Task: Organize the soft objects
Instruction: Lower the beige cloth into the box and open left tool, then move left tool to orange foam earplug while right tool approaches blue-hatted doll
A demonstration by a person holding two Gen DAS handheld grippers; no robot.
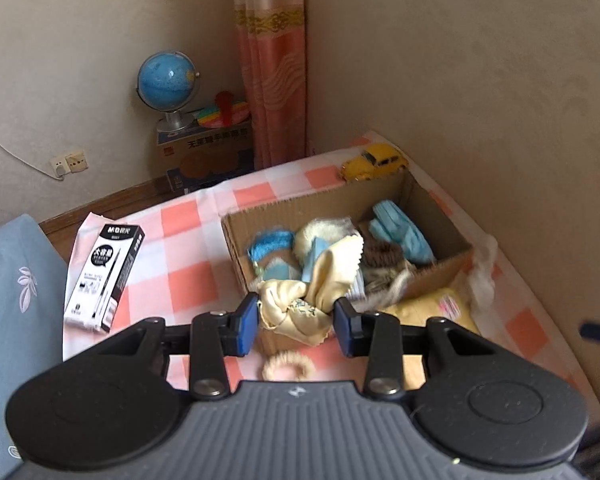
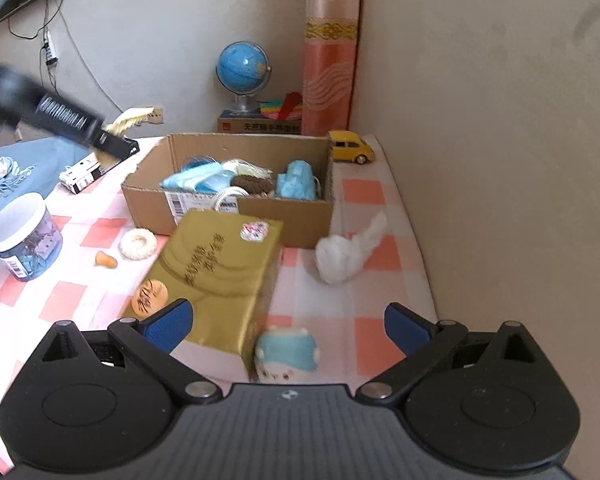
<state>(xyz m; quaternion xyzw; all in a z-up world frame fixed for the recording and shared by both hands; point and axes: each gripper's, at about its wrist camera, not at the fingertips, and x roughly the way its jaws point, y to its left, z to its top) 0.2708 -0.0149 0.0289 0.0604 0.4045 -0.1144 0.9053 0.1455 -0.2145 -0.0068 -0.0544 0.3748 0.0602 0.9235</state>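
My left gripper (image 1: 295, 318) is shut on a pale yellow cloth (image 1: 314, 284) and holds it over the near edge of the cardboard box (image 1: 340, 200). The box holds blue masks (image 1: 402, 232), a brown scrunchie (image 1: 382, 252) and other soft items. In the right wrist view the left gripper (image 2: 112, 136) shows at upper left with the cloth (image 2: 130, 120). My right gripper (image 2: 288, 326) is open and empty above a small blue plush (image 2: 286, 356). A white tissue wad (image 2: 344, 254) and a cream scrunchie (image 2: 139, 244) lie on the checked cloth.
A gold tissue box (image 2: 220, 276) stands in front of the cardboard box (image 2: 228, 208). A yellow toy car (image 2: 350, 147), a pen box (image 1: 104, 276), a white-lidded jar (image 2: 24, 240) and a small orange piece (image 2: 106, 260) are on the table. The wall is close on the right.
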